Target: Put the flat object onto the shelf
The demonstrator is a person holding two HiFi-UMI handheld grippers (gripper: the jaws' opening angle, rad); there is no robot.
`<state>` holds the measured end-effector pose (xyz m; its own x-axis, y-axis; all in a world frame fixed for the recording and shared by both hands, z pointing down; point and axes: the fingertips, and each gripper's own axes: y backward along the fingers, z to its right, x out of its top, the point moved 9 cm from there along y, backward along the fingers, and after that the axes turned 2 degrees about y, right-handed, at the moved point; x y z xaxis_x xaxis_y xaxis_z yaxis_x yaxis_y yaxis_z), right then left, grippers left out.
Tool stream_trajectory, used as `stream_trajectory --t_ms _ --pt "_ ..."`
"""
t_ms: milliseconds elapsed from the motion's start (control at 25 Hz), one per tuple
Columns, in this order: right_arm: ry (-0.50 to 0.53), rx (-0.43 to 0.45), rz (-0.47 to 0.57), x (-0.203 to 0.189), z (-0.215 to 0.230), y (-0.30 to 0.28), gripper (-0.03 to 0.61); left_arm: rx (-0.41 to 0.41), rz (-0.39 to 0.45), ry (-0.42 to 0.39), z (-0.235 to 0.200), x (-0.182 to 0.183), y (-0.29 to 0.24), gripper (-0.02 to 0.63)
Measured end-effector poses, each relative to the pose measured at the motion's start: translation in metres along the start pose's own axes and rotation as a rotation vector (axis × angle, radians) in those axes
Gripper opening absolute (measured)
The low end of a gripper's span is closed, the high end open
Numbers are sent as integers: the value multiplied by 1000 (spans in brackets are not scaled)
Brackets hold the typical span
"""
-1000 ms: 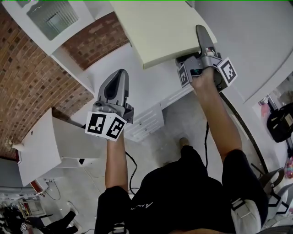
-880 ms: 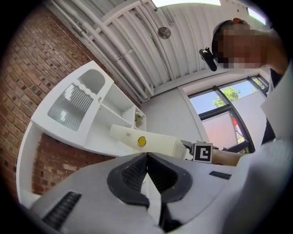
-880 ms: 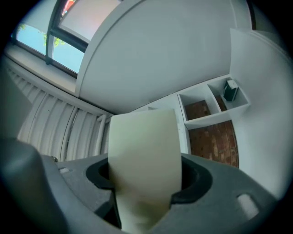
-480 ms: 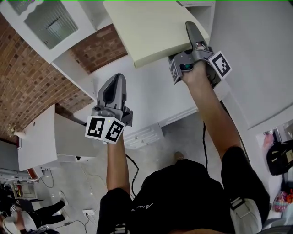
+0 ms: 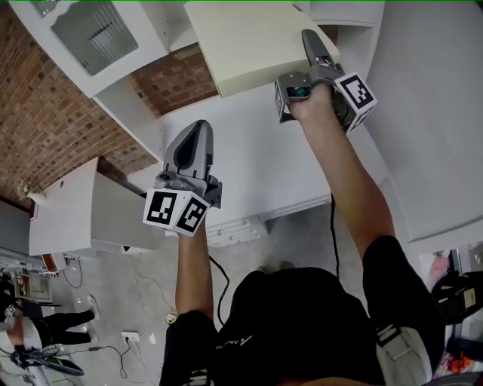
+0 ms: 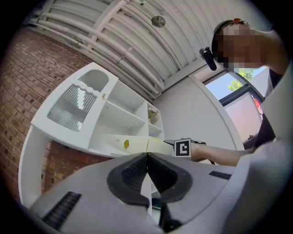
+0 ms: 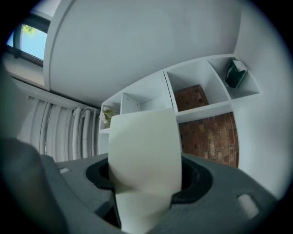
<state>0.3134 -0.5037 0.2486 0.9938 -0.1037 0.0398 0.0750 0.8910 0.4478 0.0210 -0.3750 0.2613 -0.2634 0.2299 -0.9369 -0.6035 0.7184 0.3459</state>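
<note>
Both arms are raised toward the white shelf unit (image 5: 343,15). The right gripper (image 5: 315,51) has its jaws spread fairly wide and clamped on one near corner of the flat cream box (image 5: 253,41). The box's face fills the gap between the pads in the right gripper view. The box is held up off any surface, roughly level, and its far end runs out past the top of the head view. Its long near edge hangs free in front of the unit.

From the right gripper view, the far edge of the box lines up with the row of open compartments. A brick-backed compartment (image 7: 190,98) lies just to its right, and further right is one holding a dark green item (image 7: 236,73). To its left, another compartment holds a small plant (image 7: 107,114). I can't tell whether the box touches the shelf board.

The left gripper (image 5: 196,137) has its jaws pressed together with nothing in them. It sits lower and well apart from the box, in front of the brick wall (image 5: 45,128). A ribbed-glass cabinet door (image 5: 94,34) stands up and to the left. The plain white wall (image 5: 430,113) to the right of the unit leaves open room there.
</note>
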Motion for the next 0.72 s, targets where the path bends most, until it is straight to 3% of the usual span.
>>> stream_trajectory --t_ms 360,720 --pt "17 -86 55 -7 19 -44 304 -27 5 -22 -32 8 -32 -2" --pt "10 -119 111 -15 27 -97 308 -72 2 -31 -65 1 -64 -2"
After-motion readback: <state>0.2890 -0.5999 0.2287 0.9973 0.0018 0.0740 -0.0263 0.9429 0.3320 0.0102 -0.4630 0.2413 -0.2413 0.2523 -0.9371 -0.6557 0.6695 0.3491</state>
